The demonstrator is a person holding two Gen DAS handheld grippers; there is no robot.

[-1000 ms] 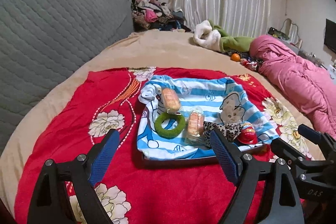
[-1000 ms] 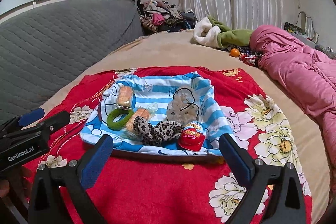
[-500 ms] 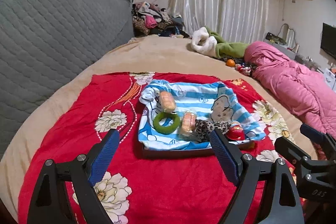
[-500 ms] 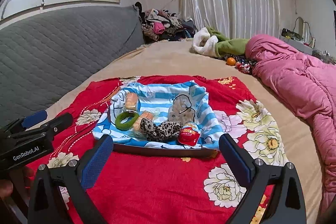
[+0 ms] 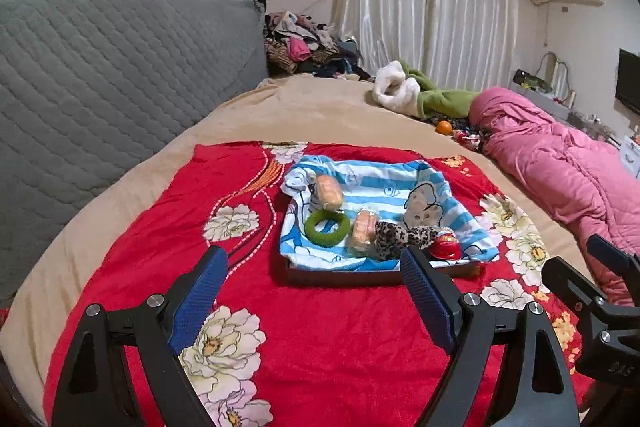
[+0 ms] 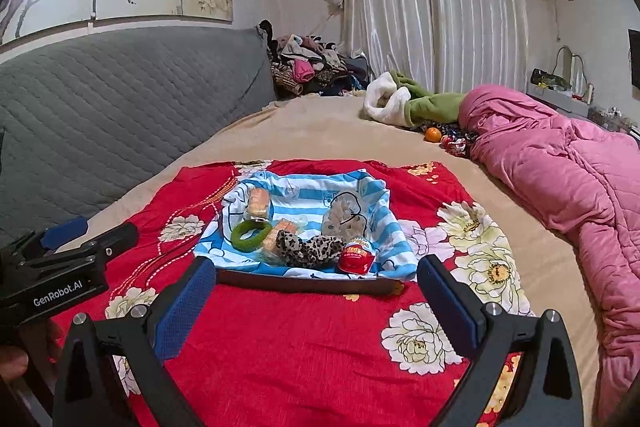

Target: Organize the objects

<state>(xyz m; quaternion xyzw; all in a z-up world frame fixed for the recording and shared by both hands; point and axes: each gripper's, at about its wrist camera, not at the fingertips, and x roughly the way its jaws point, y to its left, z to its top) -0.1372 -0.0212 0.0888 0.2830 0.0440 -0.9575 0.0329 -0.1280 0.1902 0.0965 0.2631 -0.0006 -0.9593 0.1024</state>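
Observation:
A dark tray (image 5: 344,277) (image 6: 304,285) lined with a blue-striped cartoon cloth (image 5: 384,183) (image 6: 304,187) lies on a red flowered blanket (image 5: 320,339) (image 6: 304,339). On the cloth sit a green ring (image 5: 327,223) (image 6: 251,235), two wrapped orange snacks (image 5: 329,191) (image 6: 258,203), a leopard-print scrunchie (image 5: 396,237) (image 6: 308,247) and a red egg-shaped toy (image 5: 446,245) (image 6: 356,255). My left gripper (image 5: 314,297) stands open and empty, well short of the tray. My right gripper (image 6: 316,303) is likewise open with nothing between its fingers.
A grey quilted headboard (image 5: 100,79) lines the left side. A pink duvet (image 6: 560,167) lies bunched on the right. At the back lie a white and green garment (image 6: 400,103), an orange (image 6: 433,134), a clothes pile (image 6: 312,67) and curtains.
Both grippers have drawn back and risen, so the tray looks smaller and farther off. Their jaws stay wide open and nothing on the tray has moved.

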